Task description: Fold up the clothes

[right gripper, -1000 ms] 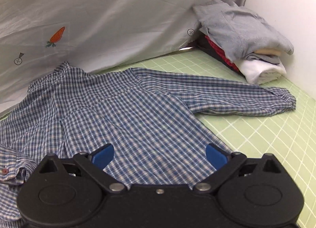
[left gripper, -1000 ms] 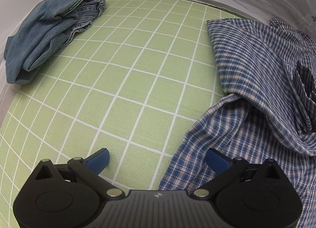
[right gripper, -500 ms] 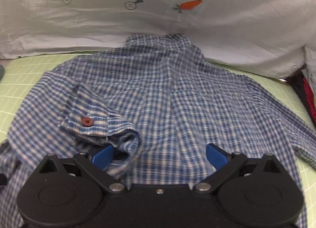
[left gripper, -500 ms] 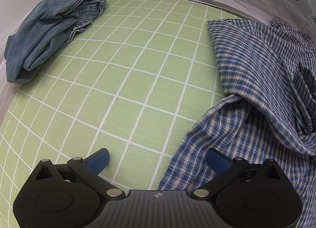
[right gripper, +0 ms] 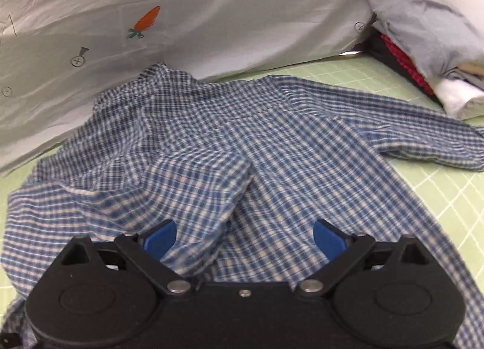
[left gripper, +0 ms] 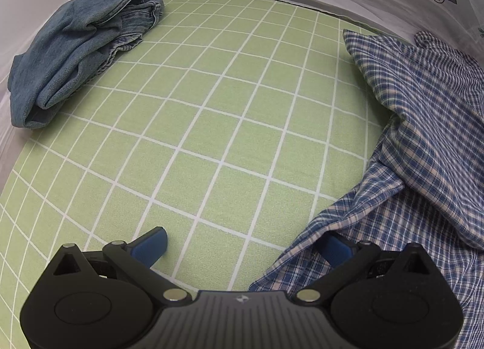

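Observation:
A blue and white checked shirt [right gripper: 242, 143] lies spread on the green gridded sheet, collar toward the grey cloth at the back. Its left sleeve lies folded across the chest; the right sleeve [right gripper: 423, 137] stretches out to the right. My right gripper [right gripper: 243, 235] is open and low over the shirt's lower part, with the folded sleeve's end between its blue fingers. My left gripper [left gripper: 242, 246] is open at the shirt's left hem [left gripper: 317, 234]; the hem's cloth covers part of its right finger [left gripper: 335, 247].
Folded blue jeans [left gripper: 78, 43] lie at the far left of the green sheet [left gripper: 211, 125]. A stack of folded clothes [right gripper: 429, 43] sits at the back right. A grey cloth with carrot prints [right gripper: 181, 16] rises behind the shirt.
The right gripper's view swung left over the buttoned cuff, then back right; the left sleeve now lies across the chest. The left gripper has edged under the hem's edge.

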{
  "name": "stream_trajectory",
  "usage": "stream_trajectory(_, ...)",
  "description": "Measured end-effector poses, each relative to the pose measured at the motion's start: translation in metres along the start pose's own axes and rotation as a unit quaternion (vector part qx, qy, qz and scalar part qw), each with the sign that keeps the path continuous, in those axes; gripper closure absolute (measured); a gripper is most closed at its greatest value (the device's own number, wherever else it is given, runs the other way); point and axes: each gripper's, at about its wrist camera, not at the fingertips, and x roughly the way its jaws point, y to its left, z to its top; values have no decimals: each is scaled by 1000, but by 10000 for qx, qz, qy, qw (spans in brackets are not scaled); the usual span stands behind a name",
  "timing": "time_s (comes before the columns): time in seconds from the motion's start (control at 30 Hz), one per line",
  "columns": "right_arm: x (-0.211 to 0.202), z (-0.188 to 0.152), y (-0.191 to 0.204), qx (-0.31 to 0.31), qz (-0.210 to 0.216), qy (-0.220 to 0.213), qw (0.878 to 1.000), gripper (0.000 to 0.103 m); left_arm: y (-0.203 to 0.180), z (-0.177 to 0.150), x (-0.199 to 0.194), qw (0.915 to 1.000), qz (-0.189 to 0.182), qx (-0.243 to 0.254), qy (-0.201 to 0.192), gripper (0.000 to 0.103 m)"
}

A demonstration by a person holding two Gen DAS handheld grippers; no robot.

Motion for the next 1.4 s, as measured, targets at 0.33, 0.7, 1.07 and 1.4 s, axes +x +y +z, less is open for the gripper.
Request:
stream_trajectory(0.33, 34, 21, 7, 48, 1002, 453, 9939, 59, 1, 3, 2, 9999, 17, -101, 109, 0)
stream_trajectory(0.7, -21, 75, -46, -229, 1915, -975, 9764, 103, -40, 1, -71, 9967, 10, -331, -736, 0)
stream_trajectory(1.07, 40, 98, -184, 249, 696, -694, 9948, 99, -78, -59, -138, 9900, 411, -589, -1214, 0)
stream_trajectory(1.4, -7, 43, -185, -85, 924, -997, 9907, 0, -54, -111, -162, 9892, 458, -836, -1113, 0)
